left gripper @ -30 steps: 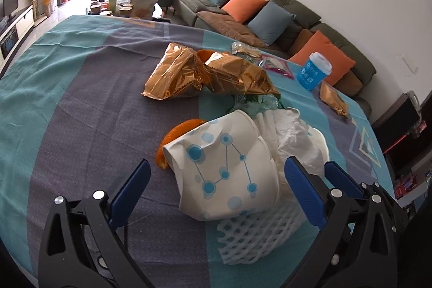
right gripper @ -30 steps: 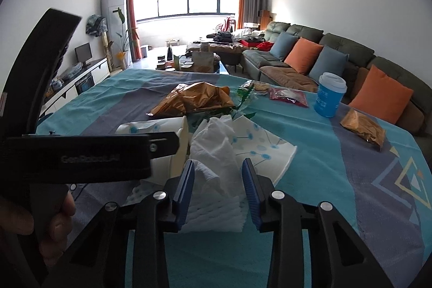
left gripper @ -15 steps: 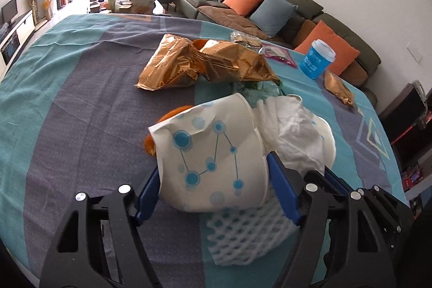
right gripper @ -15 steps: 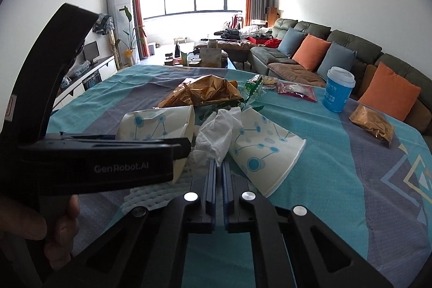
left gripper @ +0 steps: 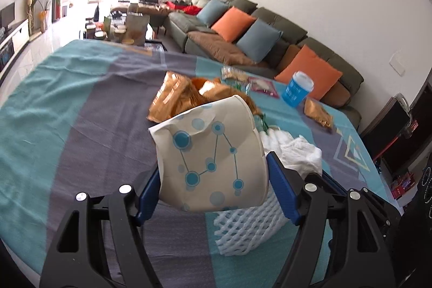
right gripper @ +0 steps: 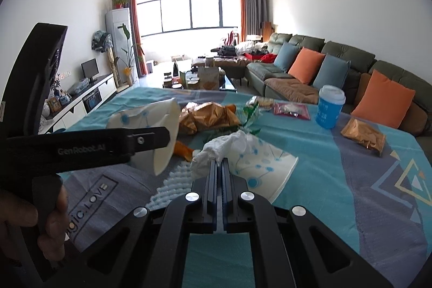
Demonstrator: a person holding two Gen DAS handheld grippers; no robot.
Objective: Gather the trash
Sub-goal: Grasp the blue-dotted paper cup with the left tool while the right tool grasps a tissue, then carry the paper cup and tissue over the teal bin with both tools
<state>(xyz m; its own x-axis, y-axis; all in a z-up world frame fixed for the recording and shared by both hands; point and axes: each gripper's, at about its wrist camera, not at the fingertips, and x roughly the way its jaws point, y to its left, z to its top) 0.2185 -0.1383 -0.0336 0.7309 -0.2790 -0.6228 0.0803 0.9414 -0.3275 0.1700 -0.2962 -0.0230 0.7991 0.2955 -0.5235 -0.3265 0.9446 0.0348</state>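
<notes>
The left claw point(left gripper: 213, 189) is pinching a crumpled paper cup point(left gripper: 210, 155) across its sides, lifting it off the surface point(left gripper: 67, 126). The right claw point(right gripper: 219, 166), pressed together, is pinching a white tissue point(right gripper: 224, 147). Both should be rising gently, without further crushing. The cup's long axis is running away from the camera, mouth tilted up.
</notes>
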